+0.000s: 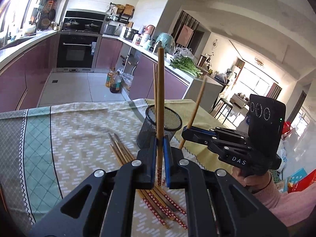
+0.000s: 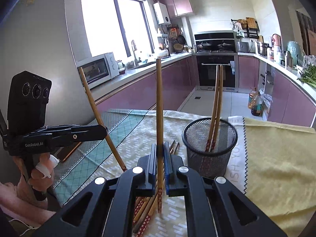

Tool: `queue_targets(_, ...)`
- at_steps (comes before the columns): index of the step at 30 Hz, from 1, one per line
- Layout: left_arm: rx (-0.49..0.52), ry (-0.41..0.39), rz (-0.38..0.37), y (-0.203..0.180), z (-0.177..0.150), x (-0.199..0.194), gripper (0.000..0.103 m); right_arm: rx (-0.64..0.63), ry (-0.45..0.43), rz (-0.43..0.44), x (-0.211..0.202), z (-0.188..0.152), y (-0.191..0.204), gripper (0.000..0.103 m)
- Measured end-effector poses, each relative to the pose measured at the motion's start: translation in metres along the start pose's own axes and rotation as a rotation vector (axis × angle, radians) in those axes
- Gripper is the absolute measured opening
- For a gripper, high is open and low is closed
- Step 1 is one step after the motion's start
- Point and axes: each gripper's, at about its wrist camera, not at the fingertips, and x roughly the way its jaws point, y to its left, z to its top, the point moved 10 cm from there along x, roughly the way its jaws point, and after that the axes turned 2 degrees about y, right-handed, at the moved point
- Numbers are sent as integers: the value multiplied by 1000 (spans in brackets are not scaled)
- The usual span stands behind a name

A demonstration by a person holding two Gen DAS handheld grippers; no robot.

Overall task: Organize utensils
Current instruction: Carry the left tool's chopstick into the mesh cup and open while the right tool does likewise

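Observation:
My left gripper (image 1: 160,144) is shut on one wooden chopstick (image 1: 160,98), held upright above the table. My right gripper (image 2: 160,148) is shut on another upright chopstick (image 2: 159,106). Each gripper shows in the other's view: the right one (image 1: 185,133) with its tilted chopstick (image 1: 194,112), the left one (image 2: 103,131) with its chopstick (image 2: 94,108). A black mesh cup (image 1: 161,126) stands just beyond both grippers; it also shows in the right wrist view (image 2: 210,148) with two chopsticks (image 2: 216,106) standing in it. Several loose chopsticks (image 1: 122,150) lie on the cloth under the grippers.
The table bears a patterned green and beige cloth (image 1: 69,130) and a yellow cloth (image 2: 276,158) on the right. A dark phone-like slab (image 2: 67,153) lies on the left part. Kitchen counters and an oven (image 1: 77,49) lie beyond the table's far edge.

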Motion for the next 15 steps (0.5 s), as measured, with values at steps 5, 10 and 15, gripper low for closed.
queue_targets(5, 22, -39, -14, -11, 22, -1, 8, -13, -47, -14, -11, 21, -6, 6)
queue_targets(10, 47, -73, -3, -16, 52, 2, 8, -21, -90, -25, -24, 41, -15, 6)
queue_targets(15, 82, -115, 0, -27, 85, 3, 8, -27, -142, -49, -40, 63, -25, 6)
